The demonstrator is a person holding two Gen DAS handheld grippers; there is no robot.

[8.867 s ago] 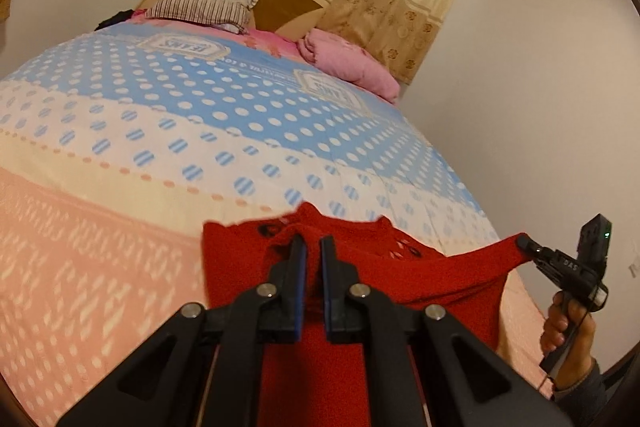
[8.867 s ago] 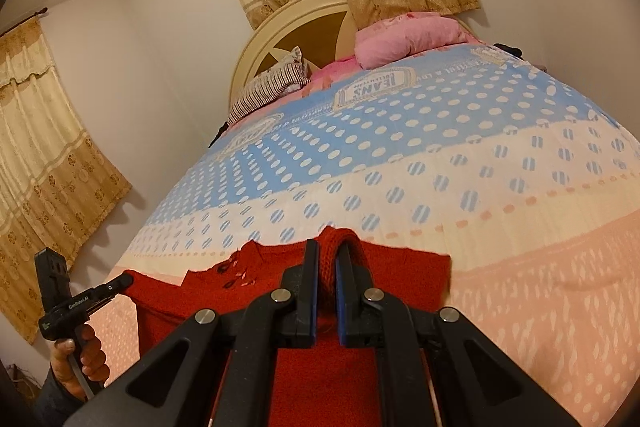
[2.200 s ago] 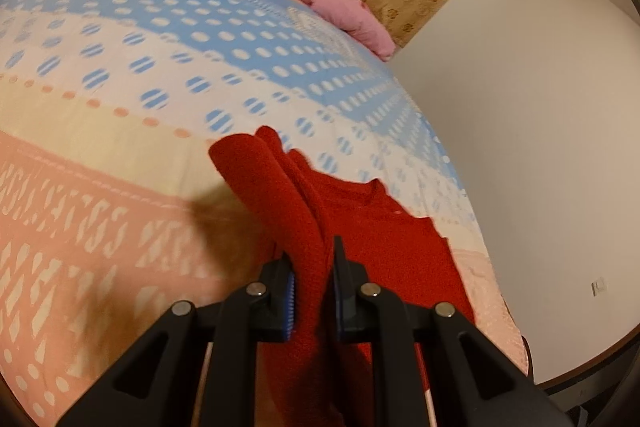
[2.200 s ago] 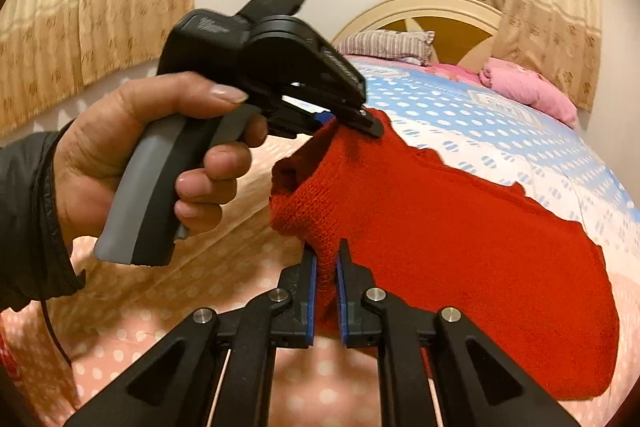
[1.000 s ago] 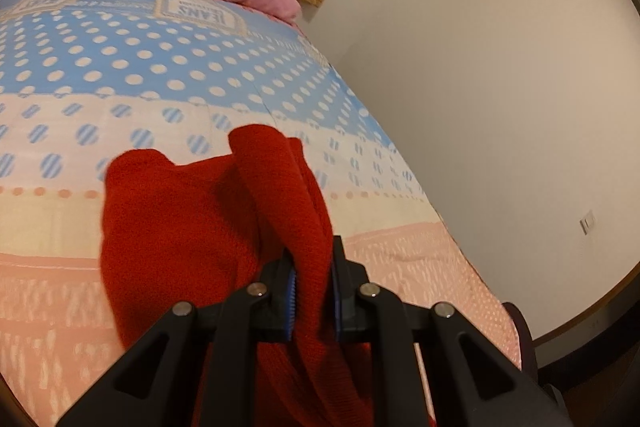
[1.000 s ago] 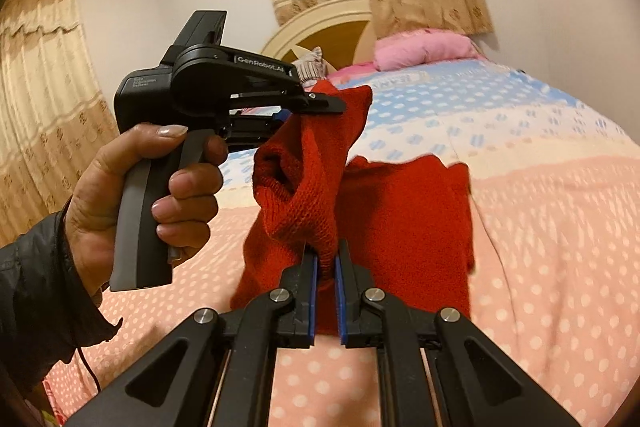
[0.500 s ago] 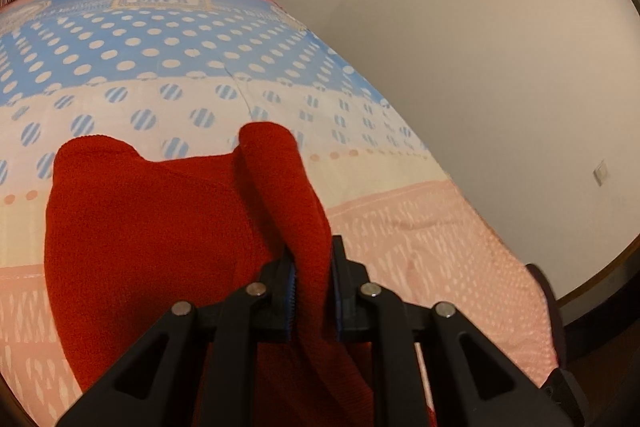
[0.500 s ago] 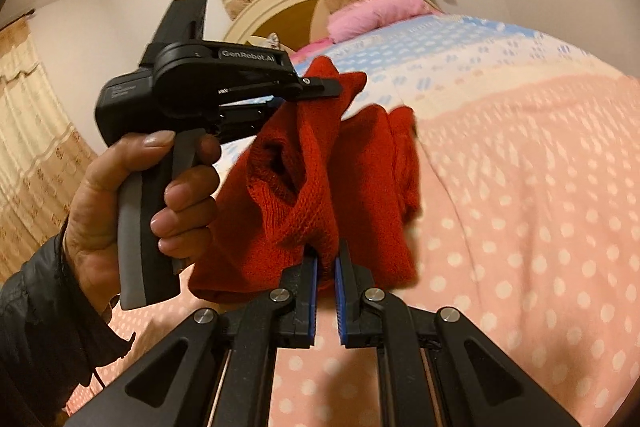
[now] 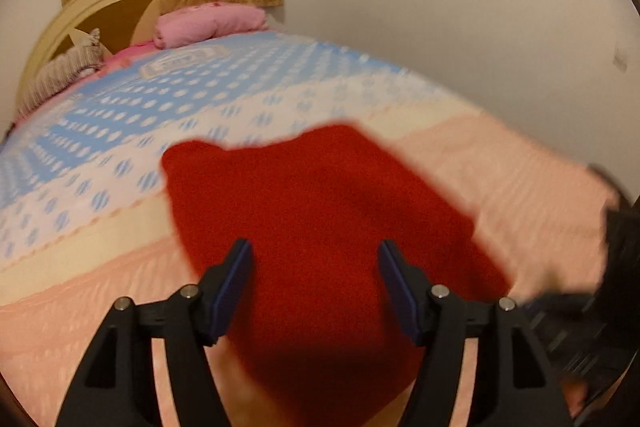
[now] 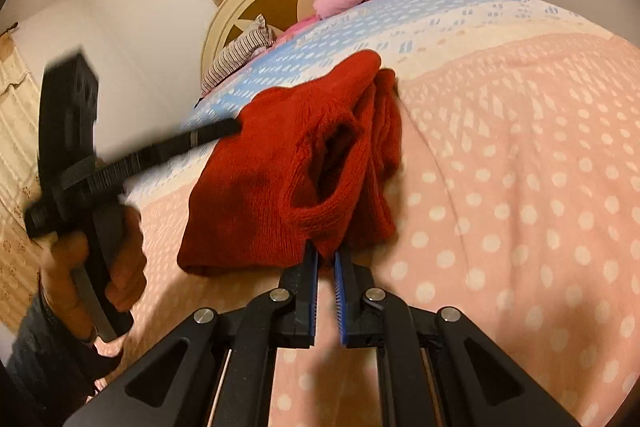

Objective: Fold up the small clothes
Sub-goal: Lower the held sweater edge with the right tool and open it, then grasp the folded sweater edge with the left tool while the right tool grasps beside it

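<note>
One chunky red knit sweater (image 10: 280, 183), bunched, folded

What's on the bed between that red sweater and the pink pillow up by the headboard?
Nothing but bedspread: its cream, white and blue dotted bands run bare from the red sweater to the pink pillow. The left wrist view shows it, though blurred.

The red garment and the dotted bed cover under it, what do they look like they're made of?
Red garment: apparently knitted wool or acrylic, matte and fuzzy; ribbed stitches show at the cuff pinched in the right gripper.
Dotted bed cover: probably printed woven cotton or a blend, smooth and matte; the dots lie flat with no pile. The fibre itself cannot be told.
</note>
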